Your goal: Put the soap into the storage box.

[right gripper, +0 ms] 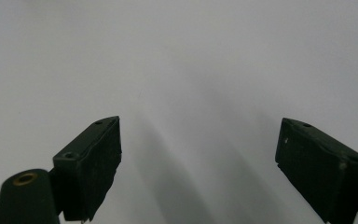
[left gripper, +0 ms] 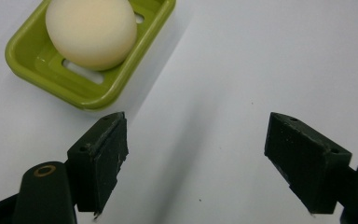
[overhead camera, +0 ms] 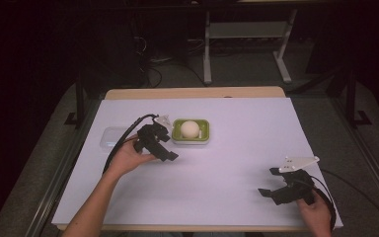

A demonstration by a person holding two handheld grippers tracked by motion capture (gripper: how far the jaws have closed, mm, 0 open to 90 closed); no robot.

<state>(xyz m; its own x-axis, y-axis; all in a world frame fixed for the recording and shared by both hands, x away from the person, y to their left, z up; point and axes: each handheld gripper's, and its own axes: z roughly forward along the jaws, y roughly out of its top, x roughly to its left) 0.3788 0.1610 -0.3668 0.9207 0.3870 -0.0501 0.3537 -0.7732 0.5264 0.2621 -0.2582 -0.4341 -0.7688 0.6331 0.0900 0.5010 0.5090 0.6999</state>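
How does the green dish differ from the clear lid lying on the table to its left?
The green dish is opaque and bright; the clear lid is see-through and faint against the white table. The green dish holds a pale round soap; the clear lid holds nothing visible. Both are rounded rectangles, apart, flanking the left gripper.

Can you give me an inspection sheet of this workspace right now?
Surface: white sheet over a wooden table, bare in front.
Job's things: pale soap lying in a green dish.
Clutter: clear lid left of the dish.
Grippers: left gripper beside the dish, jaws open, empty; right gripper near the front right corner, jaws open, empty.
Cables: black cable trails from the left gripper.
Surroundings: dark floor, metal frame legs behind.
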